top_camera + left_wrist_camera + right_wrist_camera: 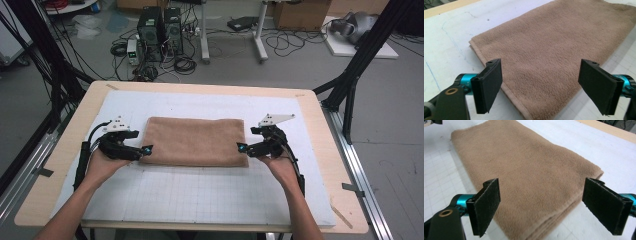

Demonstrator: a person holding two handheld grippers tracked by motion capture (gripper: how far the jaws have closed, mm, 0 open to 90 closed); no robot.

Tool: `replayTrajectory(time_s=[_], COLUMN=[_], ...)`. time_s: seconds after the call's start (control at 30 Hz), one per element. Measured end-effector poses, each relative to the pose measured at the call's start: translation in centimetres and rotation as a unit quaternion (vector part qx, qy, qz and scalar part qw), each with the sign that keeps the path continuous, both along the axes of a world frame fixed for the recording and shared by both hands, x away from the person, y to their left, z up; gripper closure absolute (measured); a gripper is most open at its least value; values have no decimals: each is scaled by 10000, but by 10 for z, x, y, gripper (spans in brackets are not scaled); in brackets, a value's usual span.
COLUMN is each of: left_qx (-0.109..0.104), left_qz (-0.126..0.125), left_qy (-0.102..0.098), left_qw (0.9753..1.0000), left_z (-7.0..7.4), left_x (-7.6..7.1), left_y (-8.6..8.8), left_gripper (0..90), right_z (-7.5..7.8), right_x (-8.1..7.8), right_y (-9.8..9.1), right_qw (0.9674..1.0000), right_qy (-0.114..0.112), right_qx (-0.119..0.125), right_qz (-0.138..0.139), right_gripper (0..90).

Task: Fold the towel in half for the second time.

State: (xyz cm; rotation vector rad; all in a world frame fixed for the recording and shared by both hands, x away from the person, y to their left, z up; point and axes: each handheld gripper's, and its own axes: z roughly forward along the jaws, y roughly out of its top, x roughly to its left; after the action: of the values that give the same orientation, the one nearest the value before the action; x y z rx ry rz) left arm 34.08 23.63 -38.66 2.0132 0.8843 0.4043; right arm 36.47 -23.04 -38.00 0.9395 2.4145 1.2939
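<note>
Folded towel [195,141] lies flat between both wide-open tongs [148,149] [241,147].

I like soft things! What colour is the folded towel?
The towel is plain light brown, no pattern. The right gripper view shows it best.

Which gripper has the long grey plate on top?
The right gripper, by the towel's right end; the left gripper's plate is shorter.

No writing, label, brand, number or sign can be read anywhere. The white mat [210,192] under the brown towel [194,141] carries only a faint printed grid of lines, without figures, on the side of the towel nearest the person.
</note>
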Motion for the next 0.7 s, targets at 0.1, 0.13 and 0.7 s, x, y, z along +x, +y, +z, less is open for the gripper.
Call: replayTrajectory(time_s=[0.1,0.13,0.7], left_qx=[-41,-76,-165], left_qz=[19,33,81], left_qy=[-37,-27,2], left_qw=[10000,10000,9998], left_z=[0,0,-6], left_x=[-5,-7,-29], left_y=[4,5,24], left_gripper=[189,184,110], right_z=[0,0,-3], right_x=[-6,-8,-32], right_y=[-5,-7,-29], right_qw=[10000,10000,9998], right_qy=[4,-4,-102], right_qx=[4,-12,114], right_qz=[-18,-12,-105], right_gripper=[134,134,120])
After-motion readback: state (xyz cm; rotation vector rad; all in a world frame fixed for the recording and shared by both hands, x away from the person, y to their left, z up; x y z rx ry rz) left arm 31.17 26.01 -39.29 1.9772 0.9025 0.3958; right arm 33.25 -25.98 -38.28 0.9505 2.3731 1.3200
